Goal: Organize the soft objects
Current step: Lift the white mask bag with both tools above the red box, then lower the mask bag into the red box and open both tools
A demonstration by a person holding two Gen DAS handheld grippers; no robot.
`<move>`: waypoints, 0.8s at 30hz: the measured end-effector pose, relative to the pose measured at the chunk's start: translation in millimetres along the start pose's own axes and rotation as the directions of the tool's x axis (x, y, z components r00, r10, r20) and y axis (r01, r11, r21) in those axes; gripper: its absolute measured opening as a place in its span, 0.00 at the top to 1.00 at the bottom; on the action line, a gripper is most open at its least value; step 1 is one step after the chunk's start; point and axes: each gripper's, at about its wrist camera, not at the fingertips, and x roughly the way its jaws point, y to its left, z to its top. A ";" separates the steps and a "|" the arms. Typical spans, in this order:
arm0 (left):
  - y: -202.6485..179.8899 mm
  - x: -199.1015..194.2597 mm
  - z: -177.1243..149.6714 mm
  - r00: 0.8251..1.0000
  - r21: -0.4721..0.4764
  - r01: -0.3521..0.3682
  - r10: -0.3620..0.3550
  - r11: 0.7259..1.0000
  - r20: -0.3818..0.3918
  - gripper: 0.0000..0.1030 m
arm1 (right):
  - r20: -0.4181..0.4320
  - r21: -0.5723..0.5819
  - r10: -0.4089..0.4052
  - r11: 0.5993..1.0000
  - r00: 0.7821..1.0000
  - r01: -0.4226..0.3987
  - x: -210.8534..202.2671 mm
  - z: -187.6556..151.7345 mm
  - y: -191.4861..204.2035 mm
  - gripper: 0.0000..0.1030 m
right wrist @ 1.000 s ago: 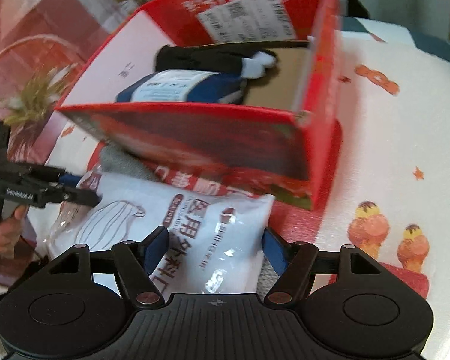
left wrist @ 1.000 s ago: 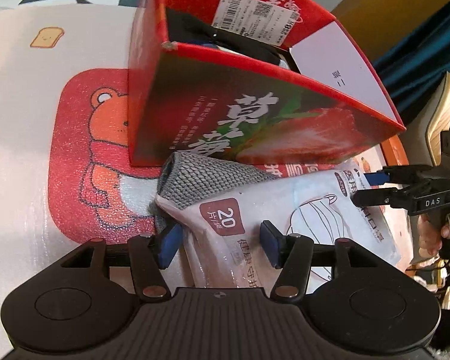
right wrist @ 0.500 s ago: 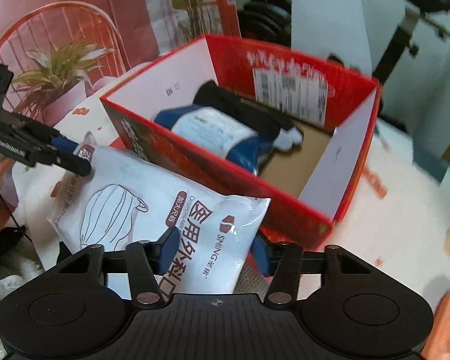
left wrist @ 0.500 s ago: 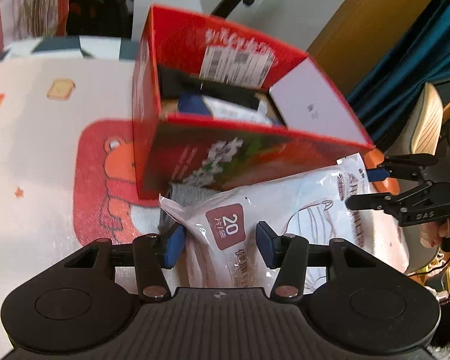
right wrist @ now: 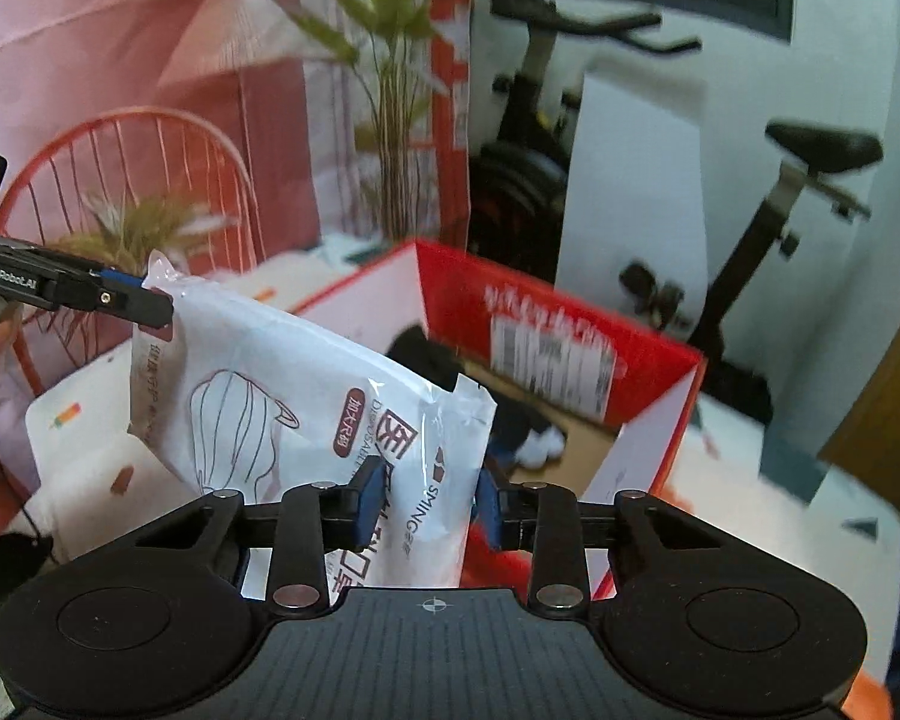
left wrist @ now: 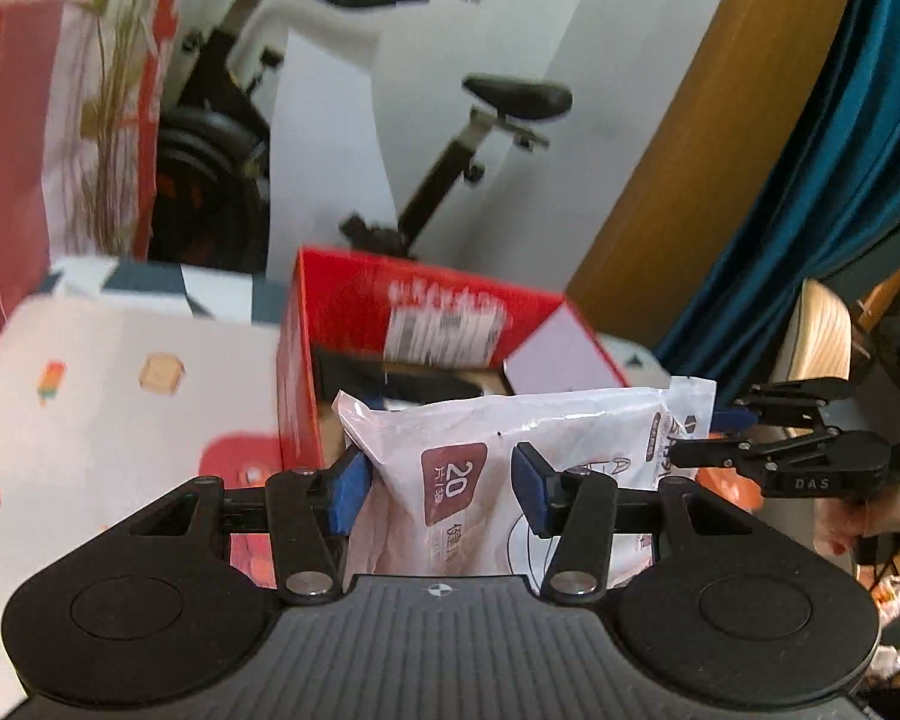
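Note:
A white plastic pack of face masks (left wrist: pixel 510 456) hangs in the air between both grippers, in front of an open red box (left wrist: pixel 342 312). My left gripper (left wrist: pixel 438 486) is shut on one end of the pack. My right gripper (right wrist: pixel 429 498) is shut on the other end (right wrist: pixel 342 414). Each gripper shows in the other's view, pinching the far end: the right gripper (left wrist: pixel 714 438) and the left gripper (right wrist: pixel 156 294). The red box (right wrist: pixel 570 312) holds a black item (right wrist: pixel 420 348) and something white (right wrist: pixel 540 444).
The box stands on a white cloth with cartoon prints (left wrist: pixel 120 396). An exercise bike (left wrist: pixel 486 138) and a plant (right wrist: pixel 384 60) stand behind it. A red wire chair (right wrist: pixel 120 180) is at the left, a blue curtain (left wrist: pixel 840 180) at the right.
Both grippers have lifted the mask pack up from the cloth to above the box's rim height. The grey cloth item under it has dropped out of sight.

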 end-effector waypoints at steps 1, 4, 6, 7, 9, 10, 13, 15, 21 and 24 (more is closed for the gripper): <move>-1.8 -0.5 2.5 1.000 0.000 -0.006 0.006 1.000 0.015 0.49 | 0.014 -0.004 -0.005 1.000 1.000 0.005 -2.5 4.3 -0.1 0.71; -6.1 -1.6 13.8 0.999 -0.008 -0.023 0.024 1.000 0.049 0.52 | 0.054 -0.015 -0.025 1.000 0.998 0.026 -8.7 14.4 -1.6 0.71; -7.8 -1.9 21.5 0.997 -0.011 -0.029 0.030 1.000 0.070 0.53 | 0.079 -0.023 -0.040 0.999 0.996 0.041 -12.3 19.9 -3.8 0.72; -8.5 -3.0 24.5 0.996 -0.011 -0.028 0.029 1.000 0.083 0.53 | 0.088 -0.023 -0.043 0.999 0.995 0.046 -13.1 22.1 -4.9 0.72; -10.0 -4.0 30.6 0.994 -0.011 -0.026 0.027 1.000 0.110 0.53 | 0.102 -0.019 -0.051 0.998 0.993 0.053 -13.4 26.7 -9.3 0.72; -11.2 -4.6 33.5 0.992 -0.012 -0.026 0.027 1.000 0.121 0.53 | 0.109 -0.017 -0.058 0.998 0.992 0.060 -13.0 29.1 -11.2 0.72; -15.3 -3.9 43.1 0.989 -0.010 -0.030 0.032 0.999 0.147 0.53 | 0.132 -0.014 -0.083 0.996 0.988 0.086 -11.6 35.9 -14.8 0.72; -19.7 -2.6 50.2 0.986 0.004 -0.042 0.041 0.999 0.163 0.53 | 0.149 -0.007 -0.108 0.994 0.983 0.110 -11.9 39.7 -16.4 0.72; -22.5 5.7 61.7 0.980 -0.003 -0.036 0.036 0.999 0.198 0.53 | 0.180 -0.004 -0.165 0.986 0.970 0.169 -5.4 45.0 -21.1 0.72; -24.5 10.8 66.3 0.975 0.006 -0.044 0.042 0.999 0.216 0.53 | 0.207 -0.004 -0.195 0.980 0.959 0.200 -0.1 46.1 -25.1 0.72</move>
